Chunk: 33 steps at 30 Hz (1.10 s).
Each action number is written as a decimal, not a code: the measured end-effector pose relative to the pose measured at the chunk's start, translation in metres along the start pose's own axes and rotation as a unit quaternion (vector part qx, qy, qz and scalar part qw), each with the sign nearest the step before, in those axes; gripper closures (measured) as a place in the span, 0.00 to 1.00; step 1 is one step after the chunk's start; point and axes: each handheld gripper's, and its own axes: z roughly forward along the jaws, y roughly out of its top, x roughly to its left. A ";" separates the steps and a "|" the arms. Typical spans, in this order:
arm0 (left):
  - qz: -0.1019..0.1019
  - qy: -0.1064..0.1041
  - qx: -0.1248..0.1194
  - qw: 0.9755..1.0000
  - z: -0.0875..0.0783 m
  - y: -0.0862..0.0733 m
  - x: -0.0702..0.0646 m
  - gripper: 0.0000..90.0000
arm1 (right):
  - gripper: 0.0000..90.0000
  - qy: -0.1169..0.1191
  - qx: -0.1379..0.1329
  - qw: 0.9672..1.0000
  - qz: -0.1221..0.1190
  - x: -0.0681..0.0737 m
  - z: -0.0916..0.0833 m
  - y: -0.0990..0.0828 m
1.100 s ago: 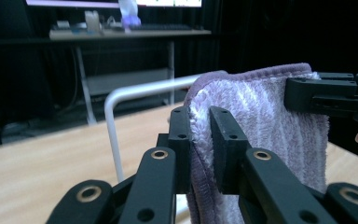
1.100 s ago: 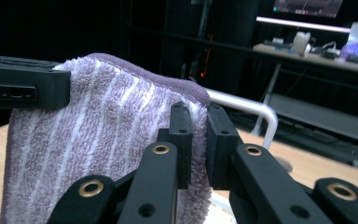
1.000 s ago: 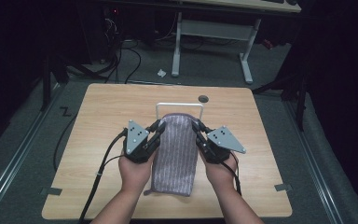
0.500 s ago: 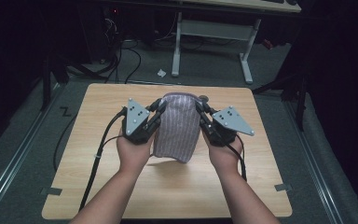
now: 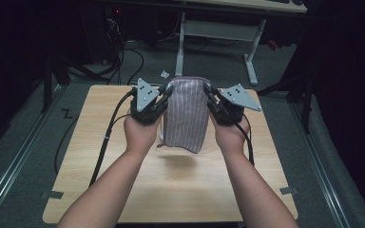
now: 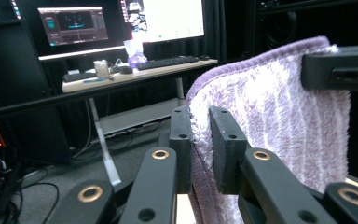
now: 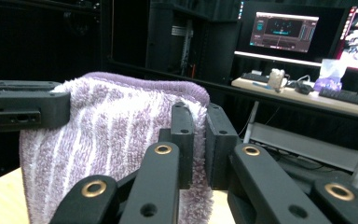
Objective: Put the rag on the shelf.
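Striped towel (image 5: 185, 114) held in the air above the bench (image 5: 100, 142), one upper corner in each hand-held gripper. The left hand-held gripper (image 5: 164, 97) pinches the towel's left edge; in the left gripper view its two black jaws press together on the hem of the cloth (image 6: 270, 112). The right hand-held gripper (image 5: 210, 97) pinches the opposite edge in the same manner, the jaws meeting on the pile (image 7: 121, 135) in the right gripper view. The towel hangs doubled between the two, its lower end clear of the wood, with a soft shadow (image 5: 176, 164) beneath it.

Progress, as judged: the pick-up is done and the cloth is fully raised; where it is to be laid, hung or folded remains ahead, and nothing here settles which.

The bench is pale wood with rounded corners, bare under the towel. It stands on grey carpet (image 5: 323, 156) in a dark room. Cables (image 5: 123, 57) lie on the floor beyond it, near the white legs of a second desk (image 5: 252, 52). That desk appears to carry lit monitors (image 7: 284, 31) and a keyboard (image 6: 172, 62), though the background is dim.
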 end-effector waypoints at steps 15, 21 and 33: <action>0.000 0.035 0.040 0.999 0.060 0.002 0.038 0.89 | 0.94 -0.011 0.021 1.000 -0.004 -0.021 0.068 0.011; -0.005 0.030 0.096 0.995 0.084 -0.020 0.048 0.88 | 0.93 -0.011 0.079 0.997 -0.007 -0.030 0.098 -0.017; -0.054 0.031 0.137 0.989 0.089 -0.039 0.055 0.64 | 0.77 -0.003 0.132 0.991 0.024 -0.038 0.111 -0.045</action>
